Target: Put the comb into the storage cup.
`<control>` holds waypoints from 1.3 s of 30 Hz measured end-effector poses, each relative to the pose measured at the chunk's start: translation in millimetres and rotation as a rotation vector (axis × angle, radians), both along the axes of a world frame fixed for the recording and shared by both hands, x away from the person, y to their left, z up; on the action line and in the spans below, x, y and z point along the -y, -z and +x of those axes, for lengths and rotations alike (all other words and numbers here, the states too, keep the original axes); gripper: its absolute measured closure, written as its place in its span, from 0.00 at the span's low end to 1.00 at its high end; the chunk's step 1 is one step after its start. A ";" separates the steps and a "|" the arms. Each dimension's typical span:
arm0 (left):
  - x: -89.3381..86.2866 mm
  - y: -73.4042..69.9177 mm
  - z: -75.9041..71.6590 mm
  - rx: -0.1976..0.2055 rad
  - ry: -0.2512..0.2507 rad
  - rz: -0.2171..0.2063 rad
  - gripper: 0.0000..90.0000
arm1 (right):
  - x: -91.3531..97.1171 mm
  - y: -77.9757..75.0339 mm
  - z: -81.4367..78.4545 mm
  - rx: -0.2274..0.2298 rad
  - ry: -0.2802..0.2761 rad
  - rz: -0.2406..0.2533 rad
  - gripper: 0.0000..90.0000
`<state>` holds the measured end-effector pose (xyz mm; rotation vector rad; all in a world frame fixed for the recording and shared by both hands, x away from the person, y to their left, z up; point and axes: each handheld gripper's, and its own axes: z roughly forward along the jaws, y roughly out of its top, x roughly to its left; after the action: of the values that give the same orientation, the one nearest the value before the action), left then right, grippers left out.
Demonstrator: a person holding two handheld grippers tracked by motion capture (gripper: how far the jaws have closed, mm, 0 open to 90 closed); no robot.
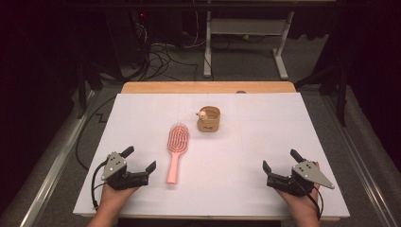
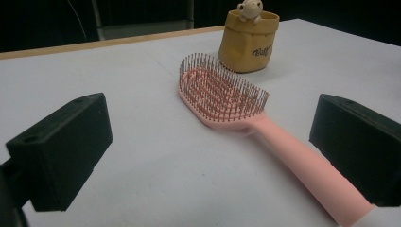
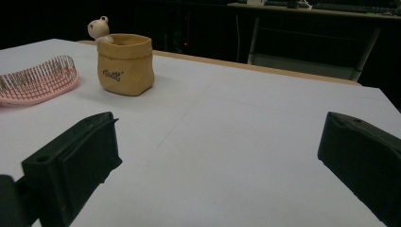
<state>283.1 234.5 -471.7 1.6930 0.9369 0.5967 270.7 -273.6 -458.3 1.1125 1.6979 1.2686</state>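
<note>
While both hands rest at the near edge of the table (image 1: 142, 198), two grippers lie on its white surface, one per hand. Left gripper (image 1: 139, 159): jaws spread wide, nothing between them, tips angled toward the centre. Right gripper (image 1: 281, 160): jaws likewise wide apart and empty, mirrored on the opposite side, well apart from the first. One pink hairbrush (image 1: 177, 149) lies flat, bristles up, just beside the left gripper; its handle end points at the near edge and its head points away. Beyond the brush head stands one tan pouch-shaped cup (image 1: 209, 119), upright, near the brush but apart from it, with one small pale figurine (image 1: 202, 114) on its rim.
</note>
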 end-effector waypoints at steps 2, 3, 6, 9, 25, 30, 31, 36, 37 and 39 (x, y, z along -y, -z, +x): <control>0.1 -0.1 0.0 0.001 0.000 0.000 0.01 | 0.6 -0.6 -0.6 0.001 0.002 -0.002 0.00; 0.4 -0.1 0.2 -0.001 0.001 -0.002 0.01 | 0.8 -0.6 -0.8 0.002 0.003 0.001 0.00; 1.1 -0.1 0.4 0.000 -0.001 -0.002 0.01 | 2.3 -0.8 -1.7 0.002 0.006 0.006 0.00; 1.0 -0.3 0.5 0.000 -0.001 -0.002 0.01 | 3.5 -1.4 -1.6 0.006 0.008 0.005 0.00; 5.0 -4.2 -0.1 -0.036 0.010 -0.010 0.18 | 2.1 -0.1 0.4 -0.003 -0.001 0.004 0.00; 8.7 -5.1 -0.5 -0.054 0.027 -0.013 0.25 | 1.9 0.5 0.9 -0.010 0.000 0.009 0.00; 10.0 -5.1 -0.3 -0.057 0.034 -0.012 0.28 | 1.8 0.6 0.9 -0.010 0.001 0.009 0.00; 19.5 -4.7 -0.1 -0.092 0.078 0.013 0.48 | 1.9 1.0 1.3 -0.010 0.000 0.011 0.00; 24.9 -4.6 0.1 -0.115 0.105 0.034 0.56 | 1.8 1.2 1.5 -0.012 -0.002 0.012 0.00; 27.5 -4.4 0.7 -0.129 0.122 0.039 0.68 | 1.5 1.1 1.5 -0.013 -0.002 0.011 0.00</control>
<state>283.8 207.0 -467.3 1.8269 0.9103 0.4314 272.2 -275.0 -459.4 1.1284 1.7040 1.2763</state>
